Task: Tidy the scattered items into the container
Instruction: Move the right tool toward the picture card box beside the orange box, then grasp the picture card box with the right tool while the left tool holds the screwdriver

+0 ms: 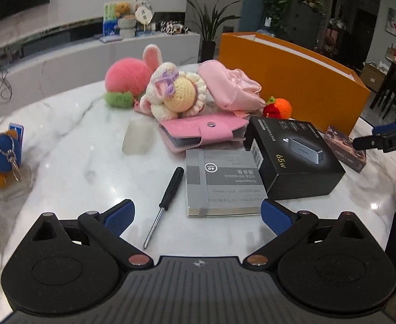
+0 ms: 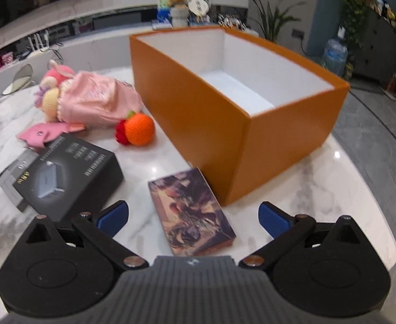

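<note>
Orange box (image 2: 219,124) apparently empty, both grippers agape.

The orange box (image 2: 219,124) stands upright and open on the marble table, its white inside empty; a printed card box (image 2: 191,212) lies flat just beside its near corner; an orange crochet fruit (image 2: 139,129) lies near its left wall; a black charger box (image 2: 68,175) lies further left, resting partly on a grey notebook (image 1: 219,186).
</note>
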Motion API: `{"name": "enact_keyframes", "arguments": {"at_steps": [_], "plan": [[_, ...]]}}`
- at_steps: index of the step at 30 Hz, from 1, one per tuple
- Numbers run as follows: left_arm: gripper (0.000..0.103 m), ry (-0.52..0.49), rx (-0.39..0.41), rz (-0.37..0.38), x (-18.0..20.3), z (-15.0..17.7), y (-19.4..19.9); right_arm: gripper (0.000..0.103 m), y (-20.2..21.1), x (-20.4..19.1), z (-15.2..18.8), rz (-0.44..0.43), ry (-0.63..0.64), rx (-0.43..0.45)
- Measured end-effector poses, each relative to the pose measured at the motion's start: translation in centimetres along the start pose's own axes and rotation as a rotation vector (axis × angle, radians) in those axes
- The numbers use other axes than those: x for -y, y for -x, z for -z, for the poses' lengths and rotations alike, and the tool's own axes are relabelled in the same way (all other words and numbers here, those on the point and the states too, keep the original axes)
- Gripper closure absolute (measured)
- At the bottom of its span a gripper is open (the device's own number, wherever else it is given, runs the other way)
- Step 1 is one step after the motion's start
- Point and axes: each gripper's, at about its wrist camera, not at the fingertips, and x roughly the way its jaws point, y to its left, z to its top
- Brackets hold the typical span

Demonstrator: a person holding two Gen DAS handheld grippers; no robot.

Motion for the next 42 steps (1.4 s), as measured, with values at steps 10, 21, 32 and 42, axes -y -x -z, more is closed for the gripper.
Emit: {"name": "enact_keyframes", "arguments": {"at_steps": [10,21,32,42], "plan": [[0.000,0.020,-0.059,-0.037,-0.5,-0.4,-1.5,0.002,0.1,0.7,-0.2,-0.011,-0.072,-0.006],[0.033,0.011,-0.105,-0.084,-2.0,-0.1,-1.8,0.002,0.3,0.2,-0.3,-0.017,-0.067,0.006],[0.091,-0.068,-0.096,-0.090,-0.7,-0.4,-2.1,0.001,0.5,-0.3,-0.3,-0.032,-0.063,0.015],[0.100,0.082,-0.082,-0.128,-3.3,-0.5,0.7,0.001,0.8,-0.2,-0.3,-0.040,-0.072,0.021]]}}
